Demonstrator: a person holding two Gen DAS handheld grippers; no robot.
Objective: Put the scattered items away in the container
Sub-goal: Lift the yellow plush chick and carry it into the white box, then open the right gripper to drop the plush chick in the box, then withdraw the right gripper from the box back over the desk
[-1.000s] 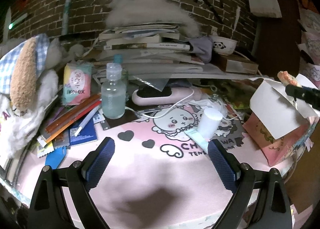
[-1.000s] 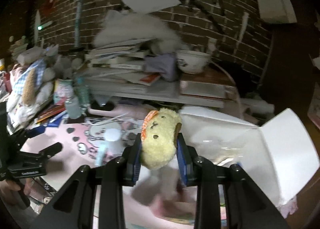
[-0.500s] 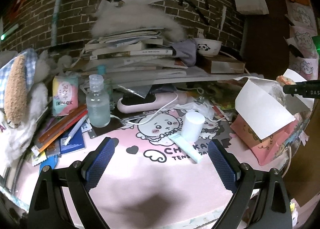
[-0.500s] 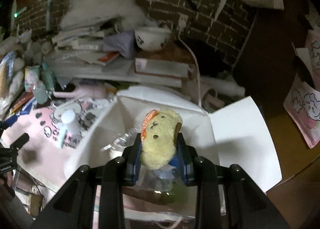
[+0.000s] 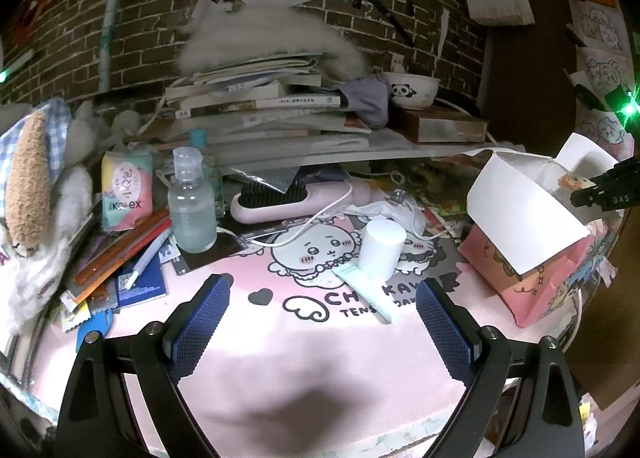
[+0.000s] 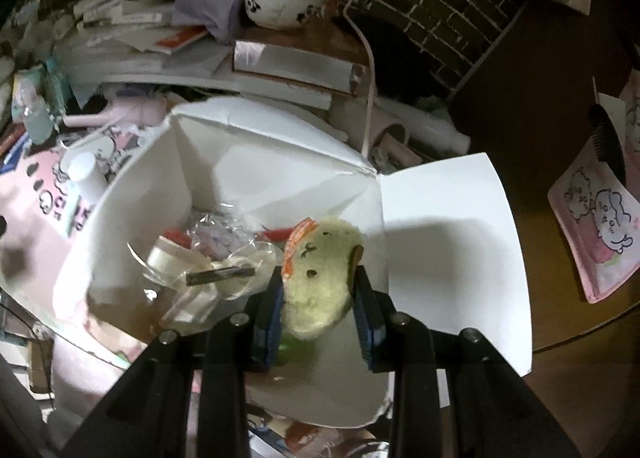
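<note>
My right gripper (image 6: 318, 288) is shut on a small yellow plush toy (image 6: 320, 278) with an orange bow, held over the mouth of the open white-flapped box (image 6: 248, 162). Inside the box lie clear wrappers and a tape roll (image 6: 168, 260). From the left wrist view the same box (image 5: 520, 218) stands at the table's right, pink outside, with the right gripper (image 5: 600, 190) above it. My left gripper (image 5: 320, 318) hangs open above the pink mat (image 5: 280, 338). Ahead of it lies a white-capped tube (image 5: 378, 258) and, left, a clear bottle (image 5: 192, 210).
A pink hairbrush (image 5: 296, 200) with its cable, pencils (image 5: 124, 246), a tissue pack (image 5: 126, 190) and plush toys (image 5: 28, 186) crowd the left and back. A stack of books (image 5: 264, 102) and a panda bowl (image 5: 412, 90) sit on a shelf behind.
My right gripper carried the plush toy from beside the box to over its opening and lower into it. The left gripper drew back a little, still open.
</note>
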